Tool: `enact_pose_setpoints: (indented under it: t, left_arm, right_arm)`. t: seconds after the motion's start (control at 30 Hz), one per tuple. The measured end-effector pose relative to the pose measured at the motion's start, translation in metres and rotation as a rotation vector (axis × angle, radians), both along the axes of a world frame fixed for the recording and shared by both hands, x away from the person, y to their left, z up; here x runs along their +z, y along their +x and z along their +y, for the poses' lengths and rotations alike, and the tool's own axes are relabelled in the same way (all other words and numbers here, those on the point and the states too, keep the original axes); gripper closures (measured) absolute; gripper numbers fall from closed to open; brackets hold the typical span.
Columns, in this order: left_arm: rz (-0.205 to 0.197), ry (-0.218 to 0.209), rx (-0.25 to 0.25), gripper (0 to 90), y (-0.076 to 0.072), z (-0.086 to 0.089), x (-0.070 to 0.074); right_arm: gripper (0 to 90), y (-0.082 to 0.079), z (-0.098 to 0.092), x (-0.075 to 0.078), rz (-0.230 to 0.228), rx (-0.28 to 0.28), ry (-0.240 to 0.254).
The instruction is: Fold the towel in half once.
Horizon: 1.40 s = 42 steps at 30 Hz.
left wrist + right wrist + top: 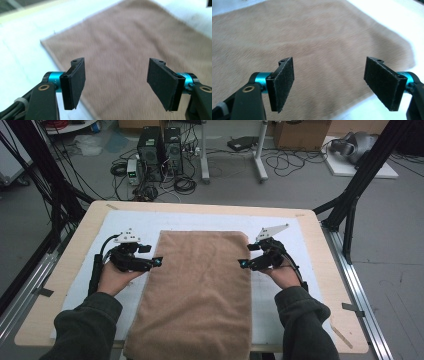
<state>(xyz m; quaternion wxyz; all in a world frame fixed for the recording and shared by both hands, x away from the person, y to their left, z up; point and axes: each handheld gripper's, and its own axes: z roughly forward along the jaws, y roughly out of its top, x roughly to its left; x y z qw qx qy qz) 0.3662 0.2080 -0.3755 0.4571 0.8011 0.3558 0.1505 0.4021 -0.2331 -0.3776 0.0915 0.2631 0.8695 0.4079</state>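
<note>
Both grippers gape empty: left gripper (158, 261) at nine o'clock of the brown towel (200, 290), right gripper (243, 263) at three; pinch opposite long edges level, lifting evenly.

left hand-held gripper (116, 83): jaws apart, empty | brown towel (130, 50) below | white mat (22, 50)

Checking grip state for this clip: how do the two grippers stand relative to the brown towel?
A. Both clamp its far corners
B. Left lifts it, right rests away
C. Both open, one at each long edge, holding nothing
C: the left gripper and right gripper flank the flat towel, and both gripper views show the jaws apart with nothing between them.
</note>
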Motion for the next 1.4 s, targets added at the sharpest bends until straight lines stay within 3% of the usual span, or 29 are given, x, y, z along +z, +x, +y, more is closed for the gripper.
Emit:
enact_pose_setpoints:
  t: [0.13,0.33,0.4,0.53,0.7,0.77,0.83,1.03,1.13,1.23,1.4]
  left_arm:
    - [0.015,0.015,0.037,33.5,0.011,0.0,-0.004]
    - [0.042,0.058,0.057,39.4,0.032,-0.006,-0.029]
    - [0.04,0.113,0.067,38.7,0.038,-0.01,-0.038]
    - [0.066,0.123,0.077,38.6,0.045,-0.012,-0.051]
    - [0.1,0.136,0.111,43.9,0.051,-0.011,-0.06]
    - [0.108,0.131,0.107,46.6,0.053,-0.01,-0.062]
    - [0.118,0.141,0.109,48.4,0.054,-0.011,-0.065]
    - [0.086,0.183,0.138,60.2,0.054,-0.013,-0.065]
    - [0.084,0.181,0.132,73.3,0.053,-0.015,-0.065]
    - [0.096,0.173,0.131,83.6,0.053,-0.015,-0.065]
    - [0.09,0.179,0.129,85.8,0.053,-0.012,-0.061]
  right_arm:
    - [24.2,0.01,-0.003,0.0,-0.02,-0.048,0.002]
    - [26.9,0.02,0.004,-0.021,-0.013,-0.077,-0.056]
    - [30.7,0.023,0.007,-0.027,-0.005,-0.095,-0.054]
    - [32.3,0.028,0.012,-0.039,0.005,-0.101,-0.105]
    - [33.5,0.035,0.01,-0.053,0.025,-0.161,-0.161]
    - [38.3,0.036,0.008,-0.057,0.044,-0.162,-0.182]
    - [41.1,0.036,0.006,-0.059,0.053,-0.164,-0.155]
    - [64.6,0.035,0.006,-0.059,0.065,-0.145,-0.121]
    - [79.2,0.036,0.005,-0.06,0.091,-0.144,-0.083]
    - [82.1,0.037,0.006,-0.06,0.098,-0.127,-0.078]
    - [83.3,0.038,0.004,-0.055,0.109,-0.134,-0.048]
